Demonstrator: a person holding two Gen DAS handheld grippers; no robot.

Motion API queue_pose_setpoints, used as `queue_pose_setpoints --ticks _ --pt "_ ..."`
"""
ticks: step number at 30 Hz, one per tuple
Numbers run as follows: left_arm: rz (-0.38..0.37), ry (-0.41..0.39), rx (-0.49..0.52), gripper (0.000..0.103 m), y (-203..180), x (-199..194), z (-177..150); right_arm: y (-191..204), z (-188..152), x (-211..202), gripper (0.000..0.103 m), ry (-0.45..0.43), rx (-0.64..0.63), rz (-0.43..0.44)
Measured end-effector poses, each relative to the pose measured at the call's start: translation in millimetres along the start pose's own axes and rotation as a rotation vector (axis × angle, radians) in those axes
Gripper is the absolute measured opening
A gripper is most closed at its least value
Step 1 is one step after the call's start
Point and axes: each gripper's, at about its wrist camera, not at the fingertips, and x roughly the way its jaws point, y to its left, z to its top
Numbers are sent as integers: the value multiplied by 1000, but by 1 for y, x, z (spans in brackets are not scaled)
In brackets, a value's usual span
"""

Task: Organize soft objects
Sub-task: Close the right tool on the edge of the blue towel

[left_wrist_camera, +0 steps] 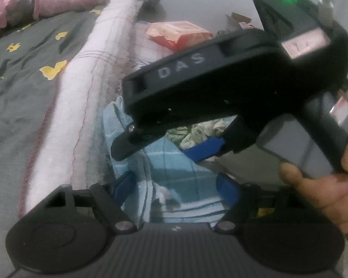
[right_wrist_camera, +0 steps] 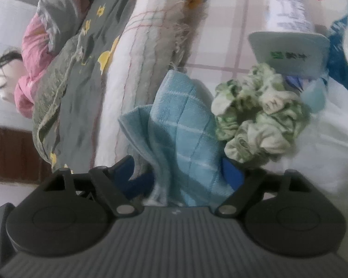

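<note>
Two views. Left wrist: left gripper [left_wrist_camera: 176, 185] jaws pinch the blue checked towel [left_wrist_camera: 171, 162]; right gripper [left_wrist_camera: 164, 143] ahead. Right wrist: right gripper [right_wrist_camera: 176, 176] jaws pinch the towel [right_wrist_camera: 185, 134], green scrunchie [right_wrist_camera: 259, 115] just right. Judged light, limp; grip corners.

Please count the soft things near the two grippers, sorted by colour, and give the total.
Light blue: 1, the checked towel
Green and white: 1, the scrunchie
Pink: 1, the bundle on the bed
Total: 3
</note>
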Motion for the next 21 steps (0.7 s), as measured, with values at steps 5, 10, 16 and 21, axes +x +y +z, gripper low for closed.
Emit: queue_pose_setpoints --ticks 5,10,16,21 --pt "-14 -11 20 78 -2 -1 -4 5 1 4 76 -18 -43 -43" --pt "-32 -15 37 75 -7 -3 -4 9 3 3 50 -22 -111 -109" --pt "-45 -17 42 68 -16 -9 -3 0 -3 -2 24 -28 -80 -78" --pt "-81 -39 38 68 -18 -30 -1 -9 -13 -24 10 -48 -28 11"
